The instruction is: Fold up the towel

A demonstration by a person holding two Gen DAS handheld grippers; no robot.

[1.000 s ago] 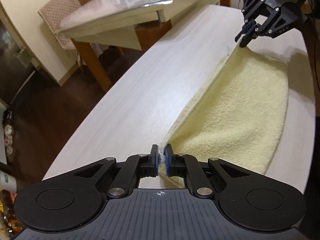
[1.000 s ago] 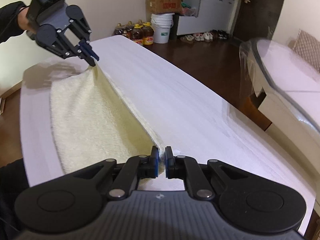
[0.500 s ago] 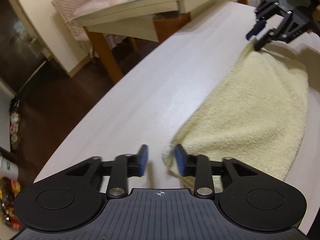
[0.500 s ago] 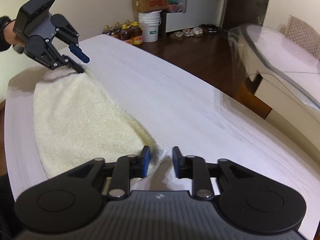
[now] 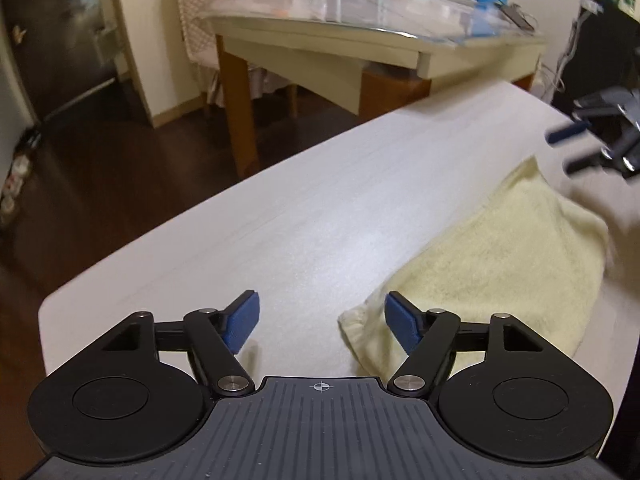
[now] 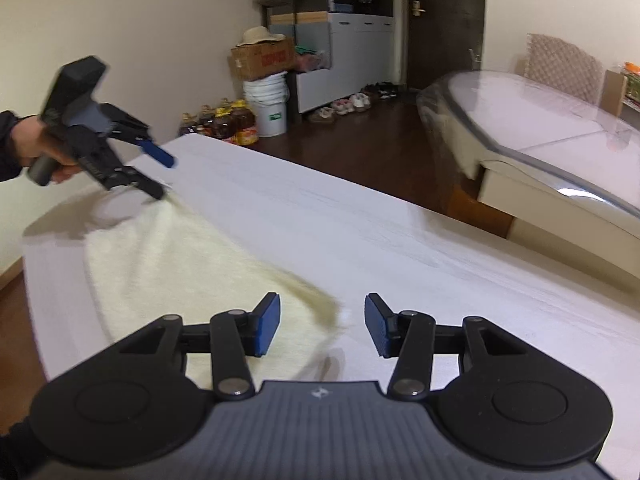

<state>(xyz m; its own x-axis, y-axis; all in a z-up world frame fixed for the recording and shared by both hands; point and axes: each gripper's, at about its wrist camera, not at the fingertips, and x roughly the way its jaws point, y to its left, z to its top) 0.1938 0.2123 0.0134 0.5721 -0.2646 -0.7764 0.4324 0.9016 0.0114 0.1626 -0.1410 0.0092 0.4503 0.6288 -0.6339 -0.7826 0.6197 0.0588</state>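
Pale yellow terry towel (image 5: 500,264) lies folded over on the white wood-grain table (image 5: 304,216), let go by both grippers.

It rests flat and soft along the table's near side, one corner just ahead of the left gripper (image 5: 322,322), the other near the right gripper (image 6: 322,326); both sets of blue-padded jaws are spreading apart with only that corner of cloth between them, pads pressing nothing. Past the towel's long edge the tabletop runs bare to its far rim. Beyond it stand a glass-topped dining table (image 5: 360,12), a white bucket (image 6: 266,106), bottles (image 6: 220,122) and dark wooden floor (image 5: 100,168).
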